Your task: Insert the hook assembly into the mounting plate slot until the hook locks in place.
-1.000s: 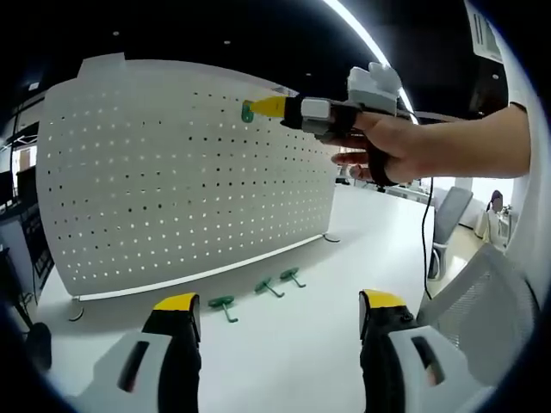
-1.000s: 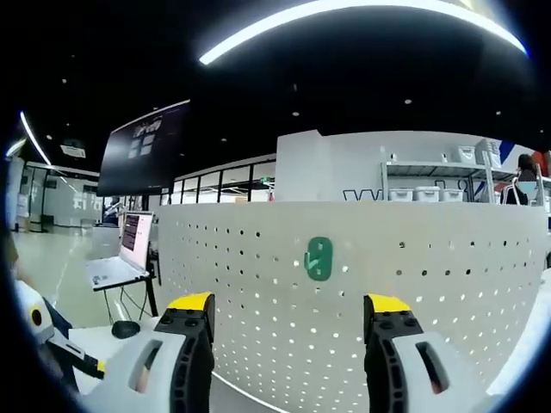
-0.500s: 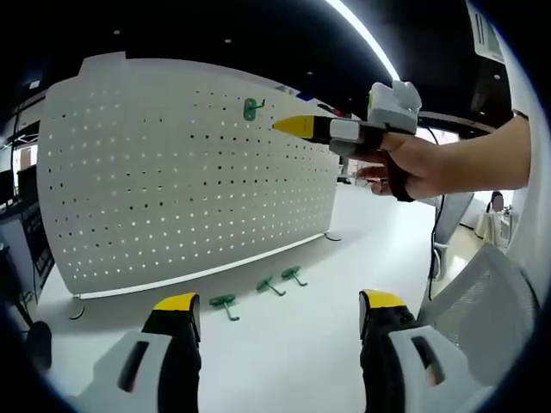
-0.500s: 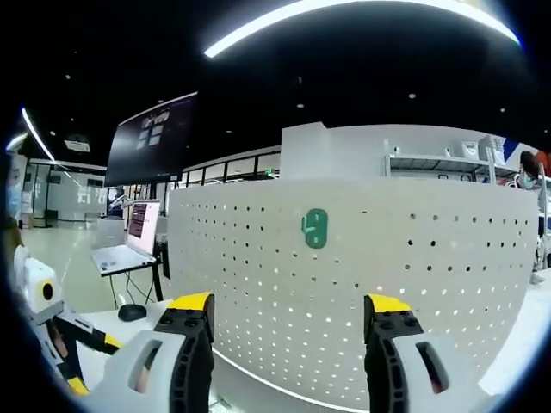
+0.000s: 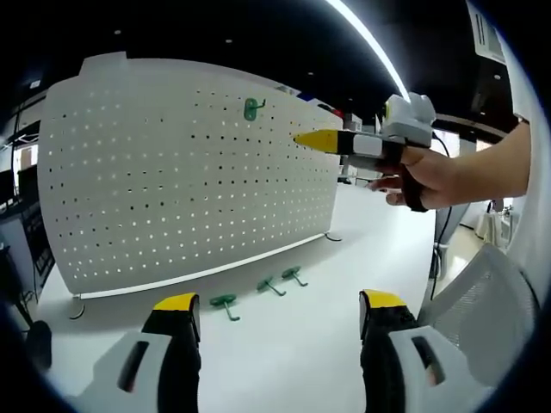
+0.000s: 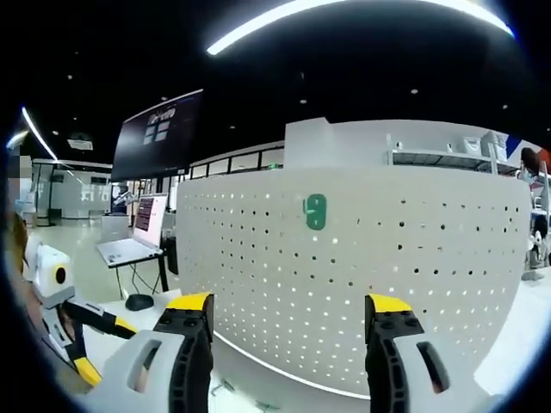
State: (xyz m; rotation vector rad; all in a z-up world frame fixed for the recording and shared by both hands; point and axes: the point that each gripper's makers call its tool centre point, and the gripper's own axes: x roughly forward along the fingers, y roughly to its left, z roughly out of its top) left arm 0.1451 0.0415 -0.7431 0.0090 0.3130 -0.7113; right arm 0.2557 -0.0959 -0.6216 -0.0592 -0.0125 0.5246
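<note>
In the left gripper view the left gripper [image 5: 275,311] sits nearest, its yellow-tipped jaws wide apart with nothing between them, above a white table [image 5: 301,344]. Farther out on the table, three green hooks [image 5: 258,291] lie in a row just before the foot of the pegboard [image 5: 172,181], which stands upright. Up to the right, a hand [image 5: 430,176] holds the right gripper [image 5: 312,139] level, its yellow tip pointing at the board, apart from it; from this side its jaws look closed together, though that is hard to tell. In the right gripper view that gripper's [image 6: 288,310] jaws stand wide apart and empty. One green hook [image 5: 250,108] hangs high on the board, seen head-on in the right gripper view [image 6: 315,212]. Beyond the board's left edge there, a laptop [image 6: 138,237] sits open on a stand.
</note>
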